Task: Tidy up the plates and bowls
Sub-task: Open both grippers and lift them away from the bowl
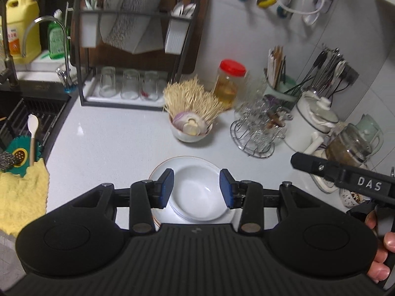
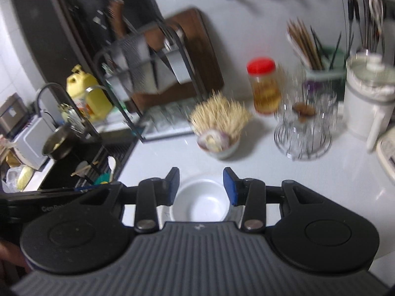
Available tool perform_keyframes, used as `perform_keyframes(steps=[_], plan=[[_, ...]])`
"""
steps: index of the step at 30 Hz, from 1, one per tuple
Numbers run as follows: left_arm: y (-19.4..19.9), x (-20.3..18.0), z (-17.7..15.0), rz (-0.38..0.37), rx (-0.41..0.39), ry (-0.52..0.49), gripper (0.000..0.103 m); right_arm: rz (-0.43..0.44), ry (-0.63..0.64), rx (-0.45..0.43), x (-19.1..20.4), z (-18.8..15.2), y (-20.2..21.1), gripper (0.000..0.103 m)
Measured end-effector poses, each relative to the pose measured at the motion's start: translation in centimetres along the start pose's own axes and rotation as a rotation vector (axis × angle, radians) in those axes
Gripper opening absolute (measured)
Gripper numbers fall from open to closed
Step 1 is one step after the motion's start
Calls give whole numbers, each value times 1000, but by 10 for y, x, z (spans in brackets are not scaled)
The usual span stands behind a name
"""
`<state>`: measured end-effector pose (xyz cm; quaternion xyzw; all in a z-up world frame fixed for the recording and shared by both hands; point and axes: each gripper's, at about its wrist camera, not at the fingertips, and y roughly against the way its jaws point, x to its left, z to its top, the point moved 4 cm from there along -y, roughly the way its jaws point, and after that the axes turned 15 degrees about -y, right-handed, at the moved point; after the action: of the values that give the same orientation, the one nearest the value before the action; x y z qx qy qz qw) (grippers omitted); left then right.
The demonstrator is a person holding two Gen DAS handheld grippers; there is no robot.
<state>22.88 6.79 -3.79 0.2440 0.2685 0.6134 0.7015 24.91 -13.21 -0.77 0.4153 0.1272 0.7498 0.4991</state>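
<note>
Stack: a pile of shallow white bowls (image 1: pixel 201 194) sits on a wide plate (image 1: pixel 160 170) on the white surface (image 1: pixel 103 148), close in front of both cameras.
Left gripper (image 1: pixel 197 188): jaws open, blue pads either side of the bowls' rim, holding nothing; whether a pad touches the rim I cannot tell.
Right gripper (image 2: pixel 201 188): jaws open and empty, framing a white bowl (image 2: pixel 201 202); this view is blurred.
Handling: glazed ceramic, so likely stiff, slick, fairly heavy as a pile and apt to chip. The rim looks like the only place a pad can bite; taking one wall between the pads should hold better than spanning the whole bowl.
Nesting: the bowls sit tight in each other, so lifting the top one may drag the next.
Edges: the sink (image 1: pixel 29 116) drops off to the left, with a yellow cloth (image 1: pixel 23 194) over its lip.
Room: bare surface lies left of and behind the plate. A bowl of toothpicks (image 1: pixel 191 125) stands just behind, a wire glass stand (image 1: pixel 256 133) to the right, and the dish rack (image 1: pixel 128 46) further back.
Crowding: both grippers are near each other over the same pile, so they could clash.
</note>
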Motion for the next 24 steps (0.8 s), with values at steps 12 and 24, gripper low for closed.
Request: perform_keyframes(steps=[12,24], plan=[[86,-47,-41,43,-64,-16,50,55,93,-137,16,-34,92,42],[110,-85,-83,53,-58,-35,69,31,109,-178,-5,-74,132,58]])
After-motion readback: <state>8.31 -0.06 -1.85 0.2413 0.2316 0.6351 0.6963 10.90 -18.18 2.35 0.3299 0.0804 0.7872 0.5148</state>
